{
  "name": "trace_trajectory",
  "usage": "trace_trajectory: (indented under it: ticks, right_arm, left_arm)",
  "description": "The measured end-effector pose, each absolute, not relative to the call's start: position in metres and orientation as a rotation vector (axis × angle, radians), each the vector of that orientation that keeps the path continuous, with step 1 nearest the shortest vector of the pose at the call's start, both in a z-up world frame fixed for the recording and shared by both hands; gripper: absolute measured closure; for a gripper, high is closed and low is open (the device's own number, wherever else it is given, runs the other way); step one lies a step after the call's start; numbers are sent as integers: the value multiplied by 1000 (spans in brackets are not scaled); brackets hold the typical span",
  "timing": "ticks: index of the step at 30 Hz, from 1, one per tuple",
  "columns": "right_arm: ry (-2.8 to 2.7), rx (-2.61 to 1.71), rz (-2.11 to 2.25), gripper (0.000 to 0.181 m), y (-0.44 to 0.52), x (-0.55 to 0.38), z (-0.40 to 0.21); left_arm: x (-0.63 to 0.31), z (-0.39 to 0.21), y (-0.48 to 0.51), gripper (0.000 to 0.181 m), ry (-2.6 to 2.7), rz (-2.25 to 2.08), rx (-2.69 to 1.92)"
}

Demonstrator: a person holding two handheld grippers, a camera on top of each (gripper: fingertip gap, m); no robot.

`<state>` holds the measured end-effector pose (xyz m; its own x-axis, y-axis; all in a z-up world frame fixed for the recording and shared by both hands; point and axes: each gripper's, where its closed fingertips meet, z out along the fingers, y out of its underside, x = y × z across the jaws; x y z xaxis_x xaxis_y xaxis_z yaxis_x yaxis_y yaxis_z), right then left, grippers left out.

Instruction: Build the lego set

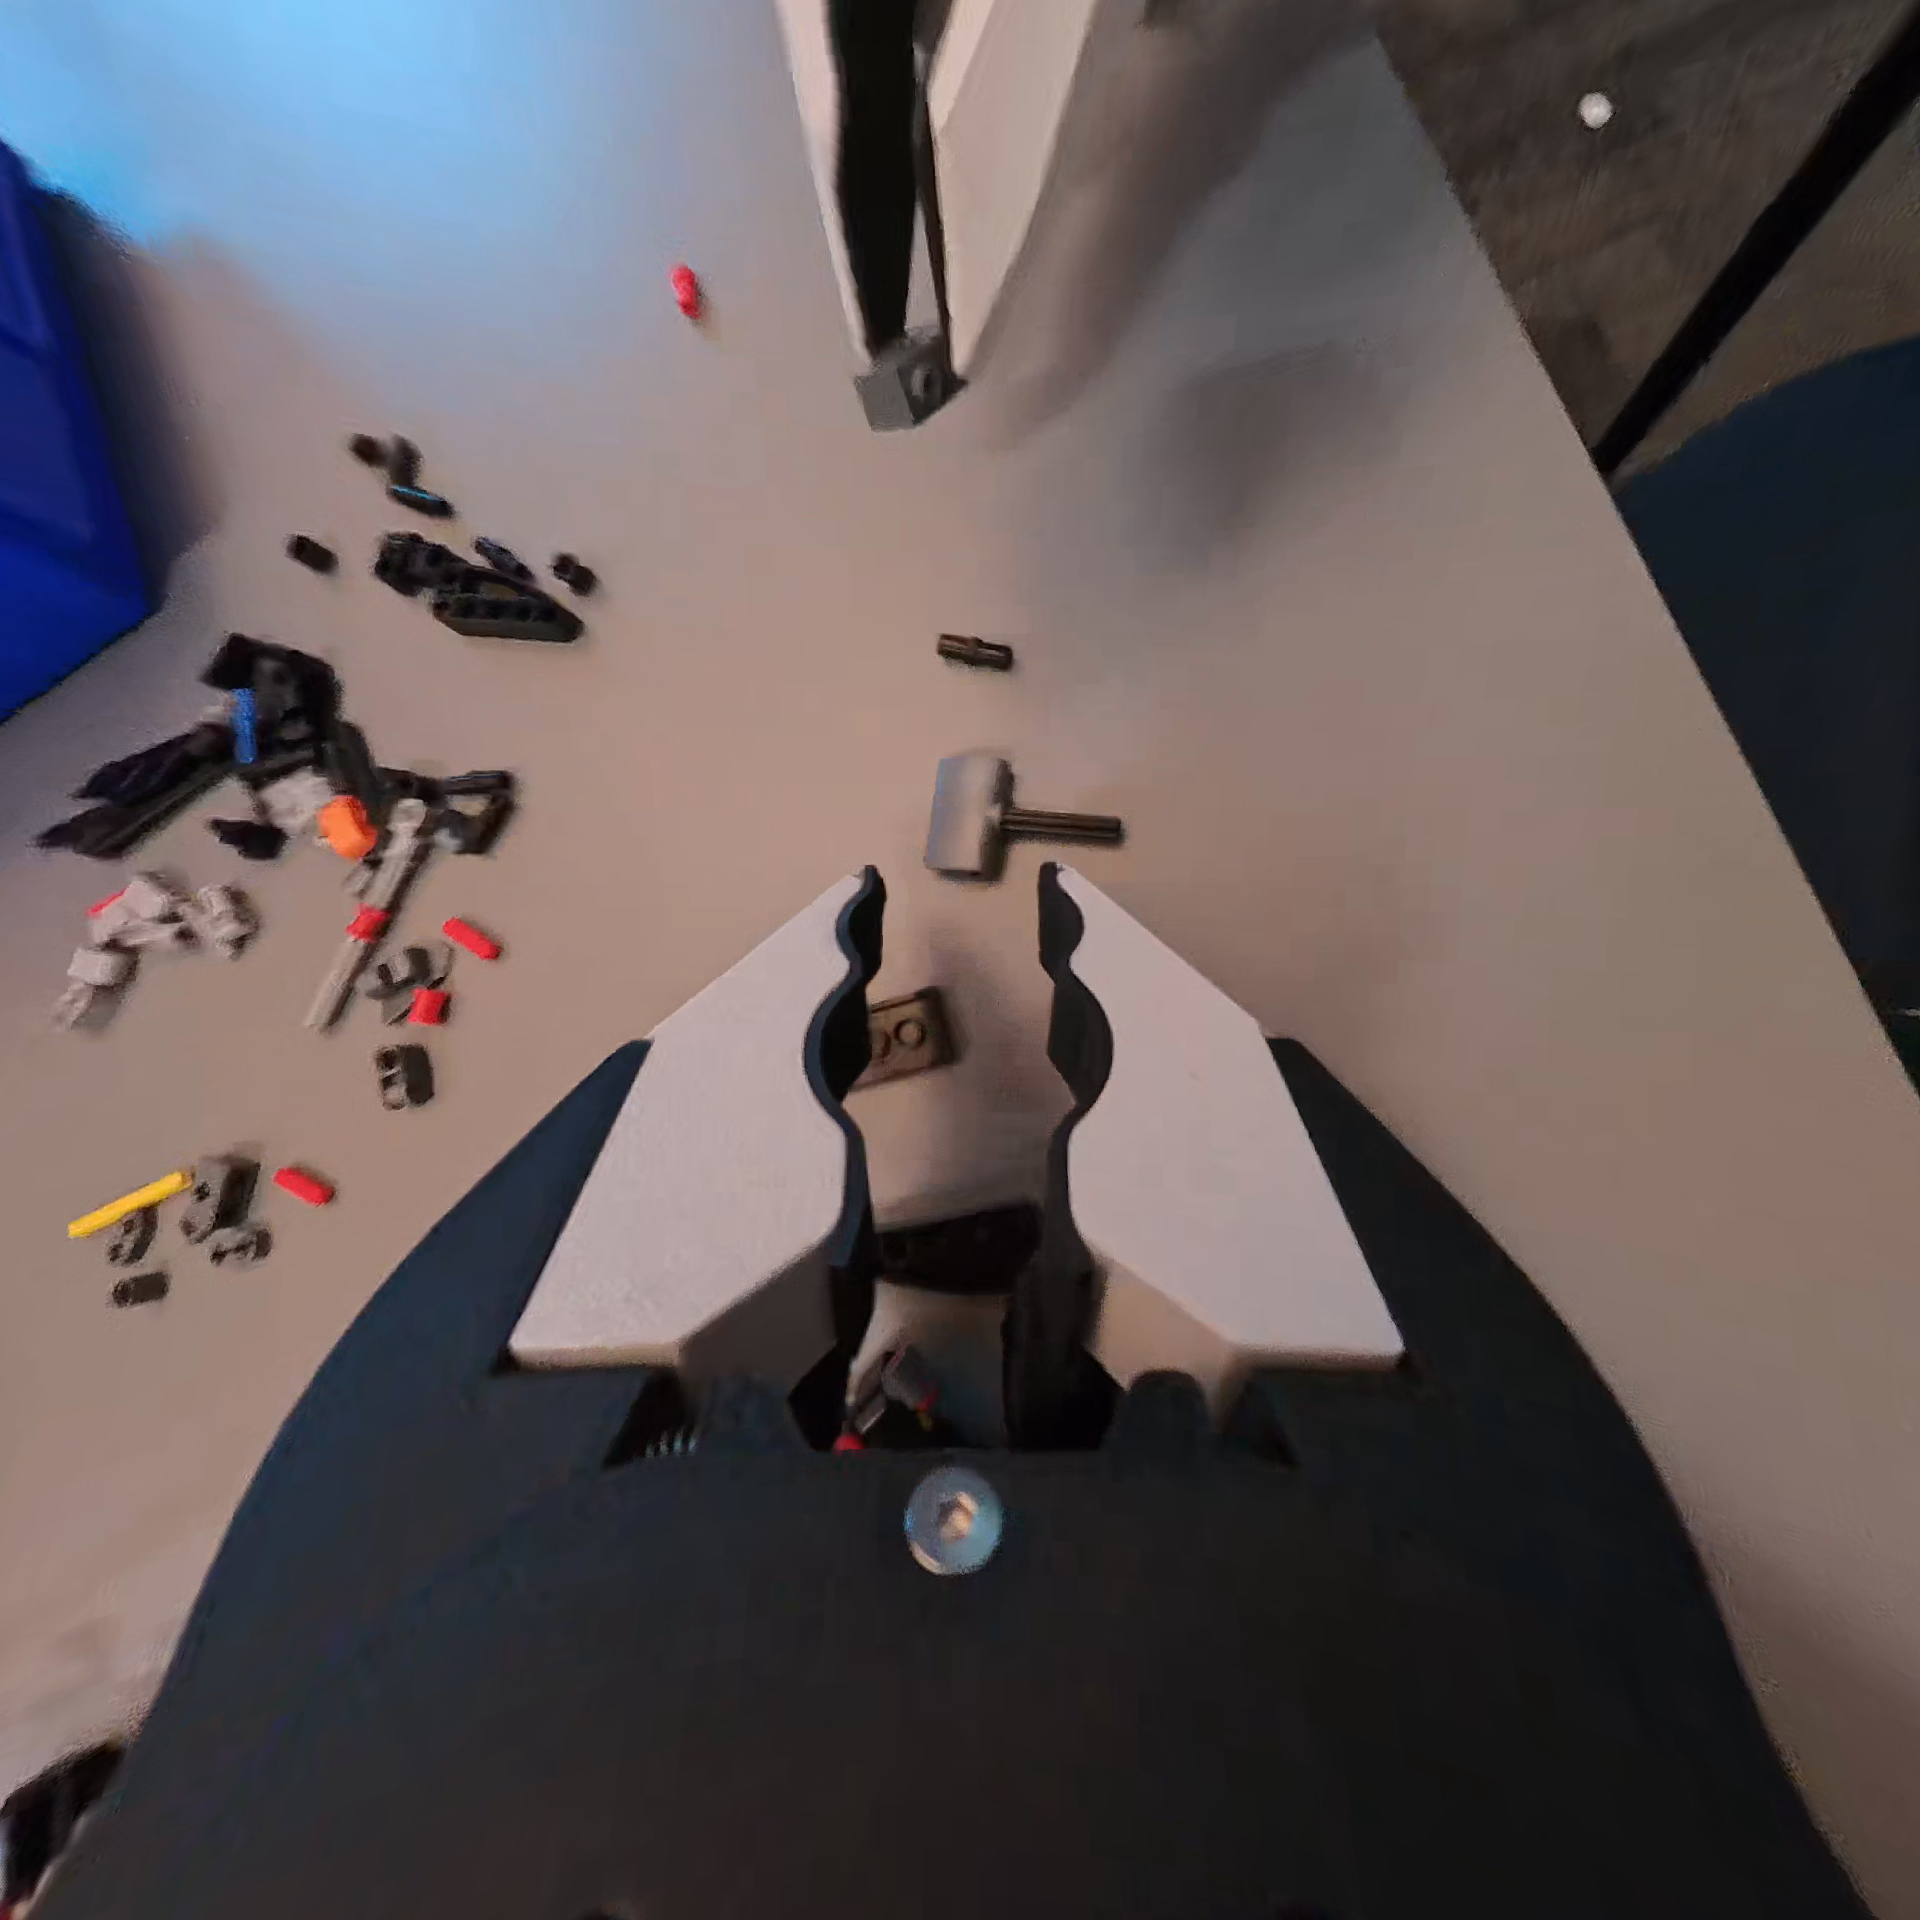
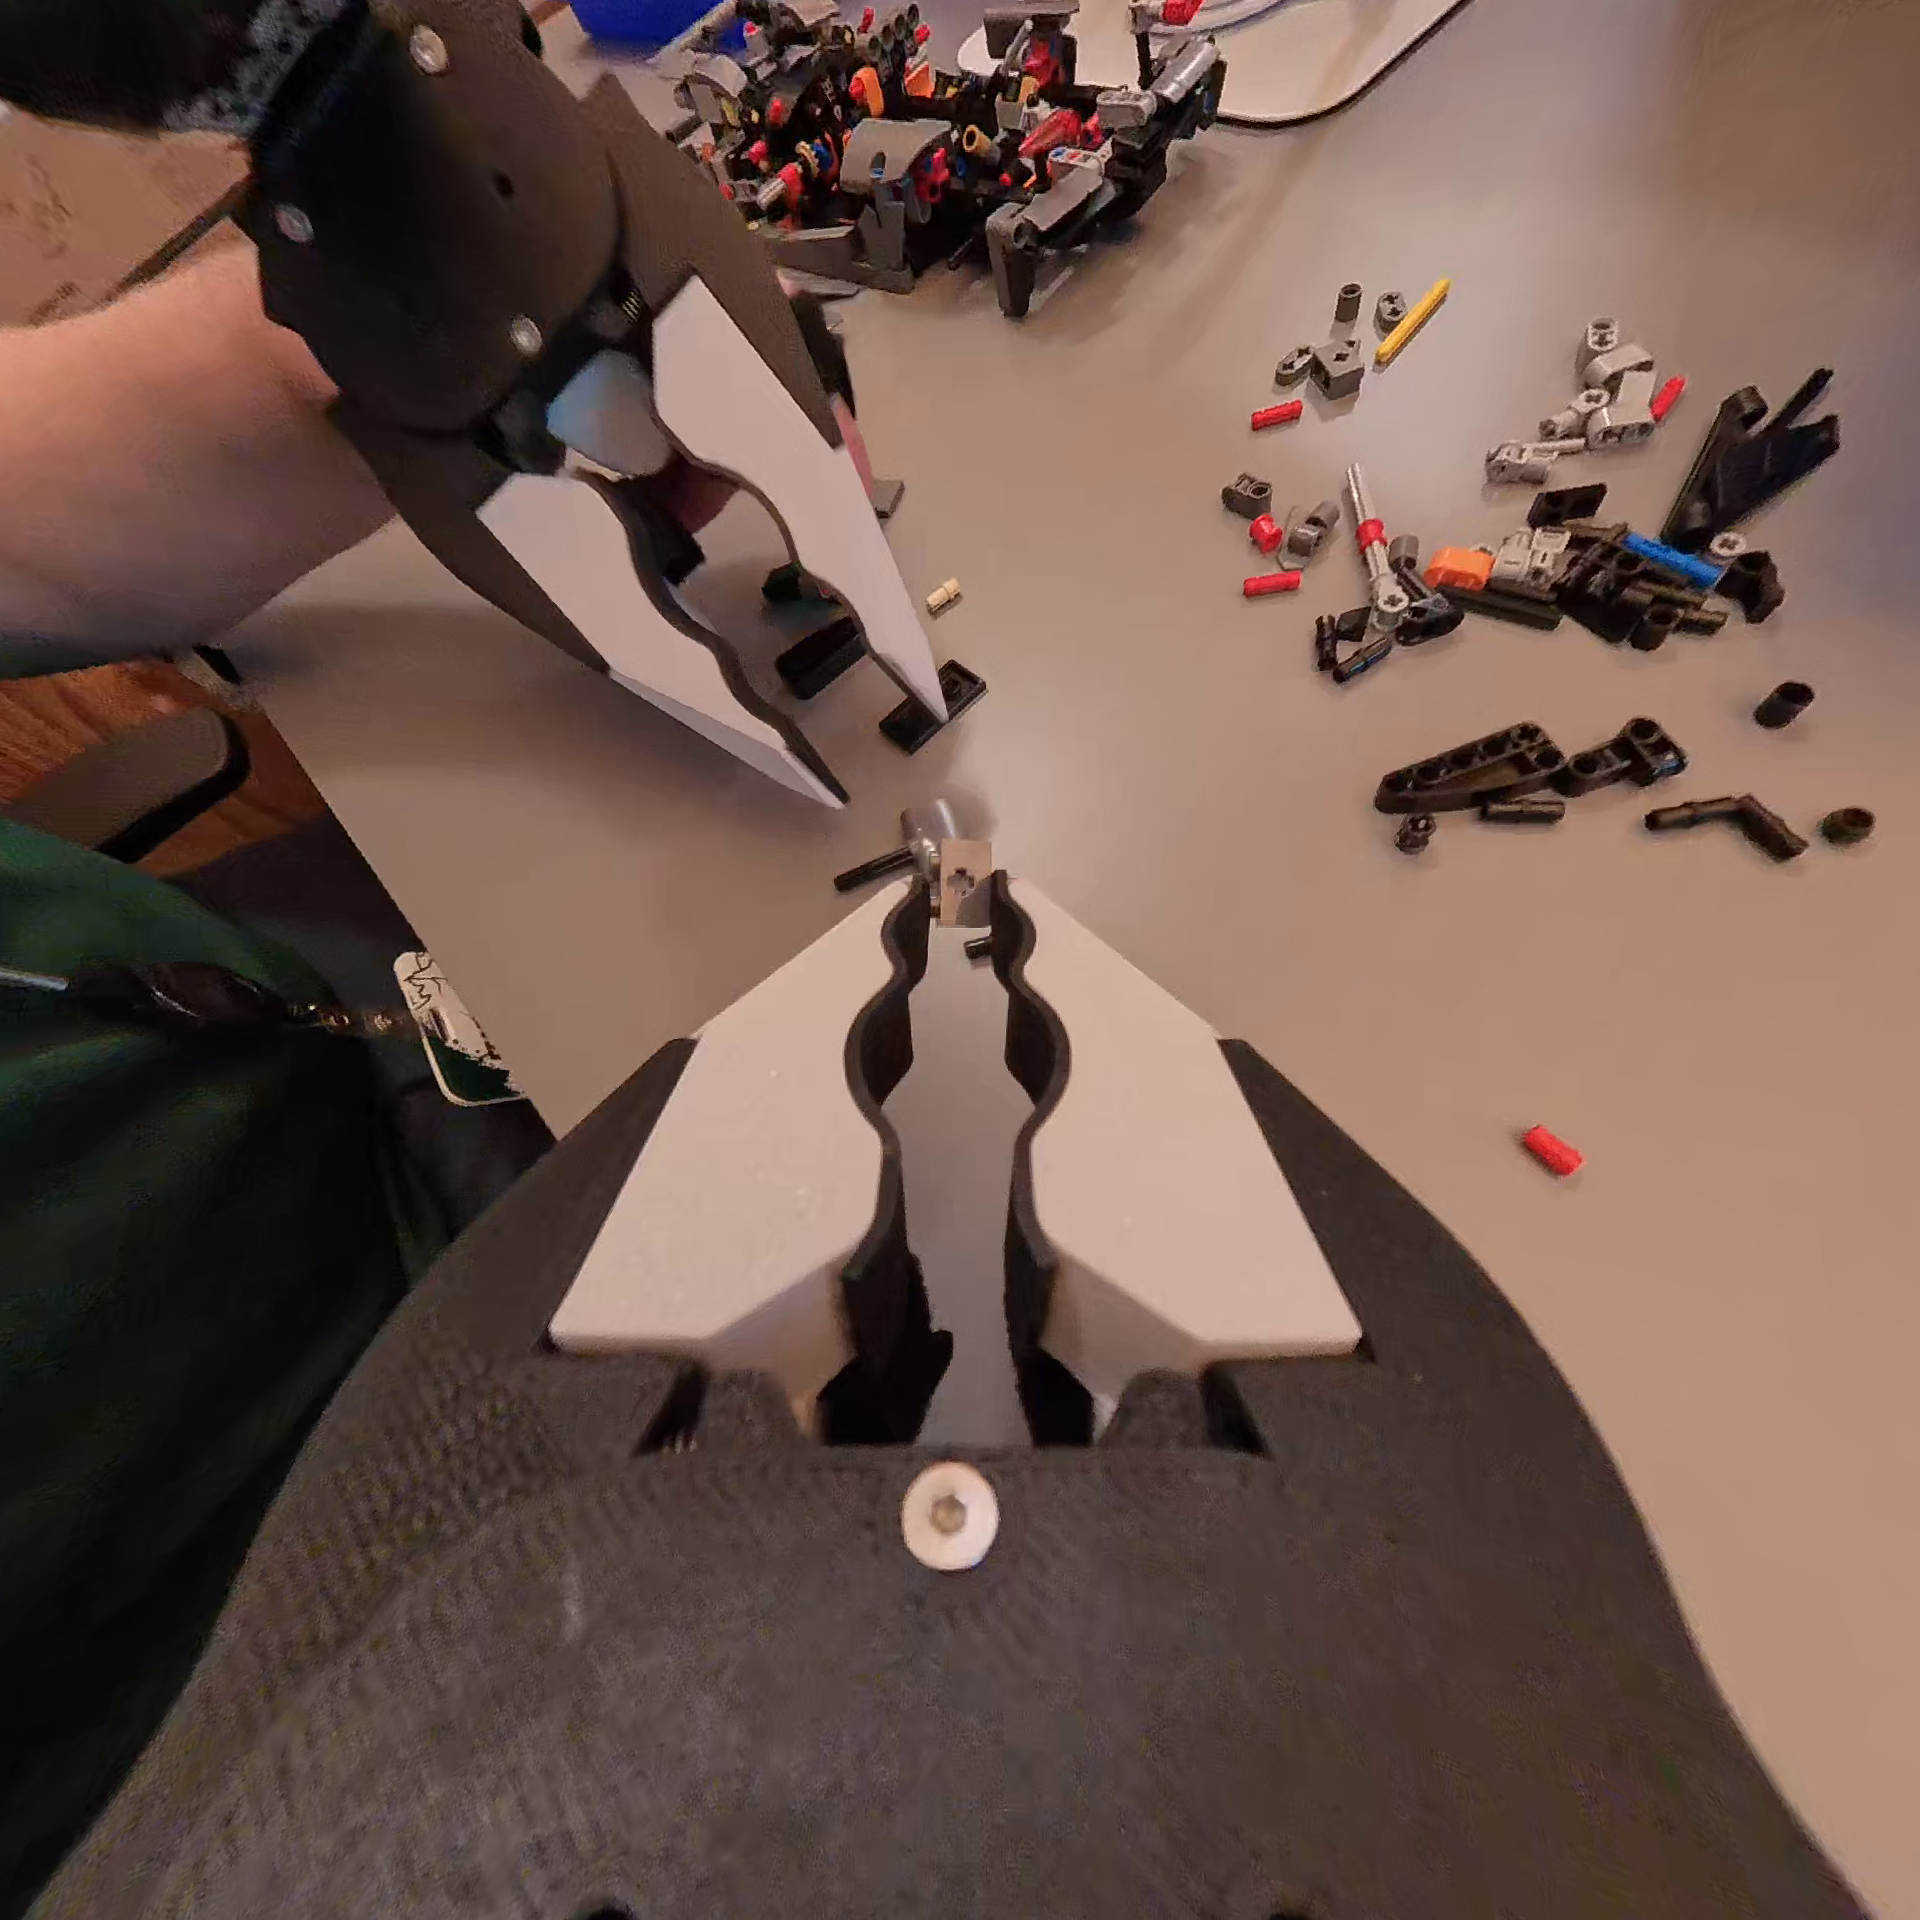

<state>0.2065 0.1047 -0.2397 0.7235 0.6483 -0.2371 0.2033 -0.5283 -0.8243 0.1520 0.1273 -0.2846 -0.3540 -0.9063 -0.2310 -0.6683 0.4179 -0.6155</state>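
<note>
My right gripper (image 2: 958,896) is shut on a small grey brick (image 2: 964,873) and holds it above the table. In the left wrist view it hangs at the top (image 1: 902,358) with the brick (image 1: 902,397) at its tips. My left gripper (image 1: 961,883) is open and empty, low over the table; it also shows in the right wrist view (image 2: 891,758). Just ahead of its tips lies a grey connector with a black axle (image 1: 971,816). A black pin (image 1: 975,651) lies beyond that. A flat plate (image 1: 912,1034) lies under the left fingers.
A partly built model (image 2: 935,135) stands at the far side. Loose parts (image 2: 1558,571), black beams (image 2: 1475,774) and a red pin (image 2: 1551,1151) lie to the right. Black plates (image 2: 930,707) lie by the left gripper. The table edge (image 1: 1558,436) and a blue bin (image 1: 52,468) border the work area. There is about 8 cm between the tips of the two grippers. The black pin (image 1: 975,651) is about 5 cm from my left fingertips.
</note>
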Motion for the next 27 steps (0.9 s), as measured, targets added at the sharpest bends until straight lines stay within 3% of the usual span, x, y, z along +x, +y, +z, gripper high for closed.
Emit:
trace_trajectory:
  ticks: [11, 24, 27]
  right_arm:
    - [-619, -2055, 736, 172, 93, 207, -246]
    - [-597, -2045, 770, 172, 88, 209, -250]
    - [-586, -2067, 777, 172, 86, 210, -254]
  left_arm:
    - [147, -299, 106, 169, 2068, -535, -1522]
    - [157, -291, 109, 140, 1889, -491, -1678]
    - [151, -287, 107, 147, 1815, -480, -1749]
